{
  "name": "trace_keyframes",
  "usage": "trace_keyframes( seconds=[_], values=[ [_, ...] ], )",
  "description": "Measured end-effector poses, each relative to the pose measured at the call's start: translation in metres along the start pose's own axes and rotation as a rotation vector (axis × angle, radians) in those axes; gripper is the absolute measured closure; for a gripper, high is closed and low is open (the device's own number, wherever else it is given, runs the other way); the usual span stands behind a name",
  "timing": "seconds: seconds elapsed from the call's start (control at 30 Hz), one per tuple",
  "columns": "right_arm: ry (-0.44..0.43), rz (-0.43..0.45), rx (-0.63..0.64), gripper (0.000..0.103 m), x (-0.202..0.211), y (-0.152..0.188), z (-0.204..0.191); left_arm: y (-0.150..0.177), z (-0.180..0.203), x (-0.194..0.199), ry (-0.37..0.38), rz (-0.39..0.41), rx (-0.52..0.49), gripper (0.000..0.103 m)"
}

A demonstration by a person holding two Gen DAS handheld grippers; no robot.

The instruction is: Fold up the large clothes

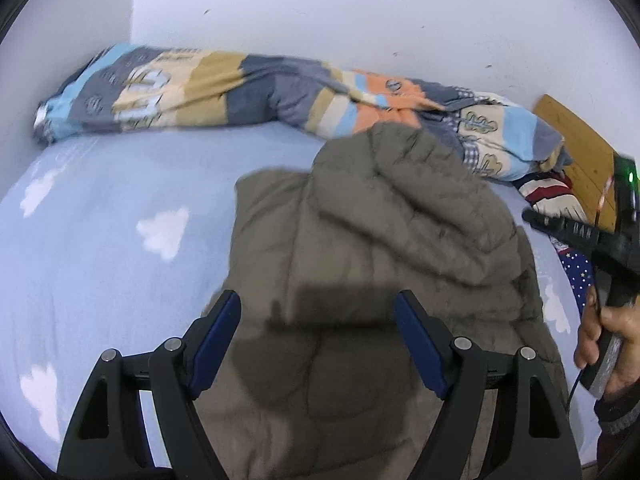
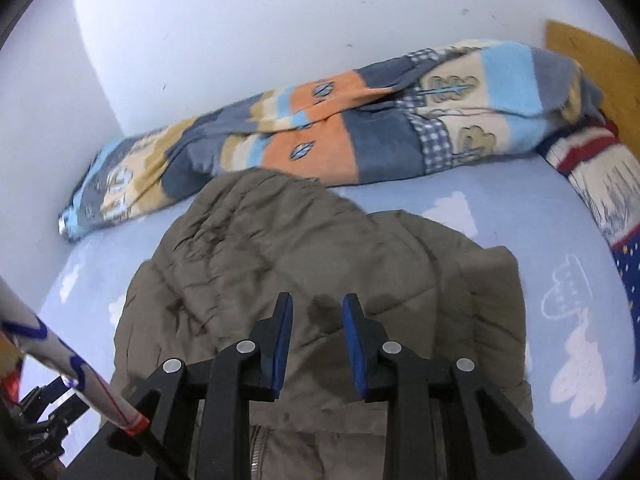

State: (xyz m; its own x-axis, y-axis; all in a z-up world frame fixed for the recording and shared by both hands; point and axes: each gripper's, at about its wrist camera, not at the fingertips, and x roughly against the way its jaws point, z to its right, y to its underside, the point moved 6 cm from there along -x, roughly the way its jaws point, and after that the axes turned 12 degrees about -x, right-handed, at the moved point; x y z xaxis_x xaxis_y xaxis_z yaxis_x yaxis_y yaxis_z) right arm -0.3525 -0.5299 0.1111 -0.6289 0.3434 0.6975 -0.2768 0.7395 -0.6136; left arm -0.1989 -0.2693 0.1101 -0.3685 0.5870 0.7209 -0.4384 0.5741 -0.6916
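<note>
An olive-brown quilted puffer jacket lies bunched on a light blue bed sheet with white clouds. It also shows in the right wrist view, with a zipper near the bottom. My left gripper is open wide and empty, hovering above the jacket's near part. My right gripper is open with a narrower gap, empty, above the jacket's middle. The right gripper's body and the hand holding it show at the right edge of the left wrist view.
A rolled patchwork blanket lies along the white wall at the back, also in the right wrist view. A patterned pillow and a wooden headboard are at the right. A white sleeve crosses the lower left.
</note>
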Motion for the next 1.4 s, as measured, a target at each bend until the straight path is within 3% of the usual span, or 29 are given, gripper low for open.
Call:
trace_keyframes(
  seconds=[0.07,0.23,0.4,0.47,0.63,0.73,0.83,0.9,0.97,1.1,1.27,1.4],
  values=[
    [-0.001,-0.012,0.0,0.075,-0.003,-0.002,0.008,-0.021,0.004,-0.011,0.004,0.006,0.0,0.025],
    [-0.009,-0.044,-0.012,0.074,-0.02,0.001,0.018,-0.057,0.031,-0.063,0.097,-0.013,0.034,0.025],
    [0.021,-0.133,0.013,0.072,-0.05,0.028,0.029,-0.018,0.032,-0.128,0.0,-0.191,-0.006,0.024],
    [0.02,-0.164,0.03,0.072,-0.062,0.042,0.033,-0.003,0.027,-0.138,0.021,-0.198,0.025,0.02],
    [0.061,-0.179,0.051,0.071,-0.08,0.055,0.036,-0.003,0.031,-0.143,-0.028,-0.238,-0.013,0.019],
    [0.077,-0.207,0.035,0.071,-0.071,0.051,0.035,-0.005,0.031,-0.128,-0.018,-0.235,0.022,0.019],
    [0.019,-0.161,0.008,0.069,-0.028,0.05,0.03,0.002,0.031,-0.093,0.014,-0.183,0.032,0.019],
    [-0.001,-0.133,0.008,0.059,-0.002,0.056,0.028,0.011,0.032,-0.067,0.012,-0.153,0.027,0.019],
    [-0.033,-0.111,-0.003,0.051,0.028,0.069,0.028,0.021,0.033,-0.044,0.014,-0.133,0.039,0.019],
    [-0.065,-0.115,-0.013,0.051,0.07,0.106,0.036,0.042,0.04,-0.003,0.026,-0.103,0.03,0.019],
    [-0.046,-0.143,-0.061,0.051,0.092,0.14,0.056,0.078,0.037,0.021,-0.021,-0.118,0.054,0.019],
    [-0.061,-0.173,-0.107,0.051,0.087,0.143,0.071,0.109,0.029,0.007,-0.039,-0.195,0.065,0.019]
  ],
)
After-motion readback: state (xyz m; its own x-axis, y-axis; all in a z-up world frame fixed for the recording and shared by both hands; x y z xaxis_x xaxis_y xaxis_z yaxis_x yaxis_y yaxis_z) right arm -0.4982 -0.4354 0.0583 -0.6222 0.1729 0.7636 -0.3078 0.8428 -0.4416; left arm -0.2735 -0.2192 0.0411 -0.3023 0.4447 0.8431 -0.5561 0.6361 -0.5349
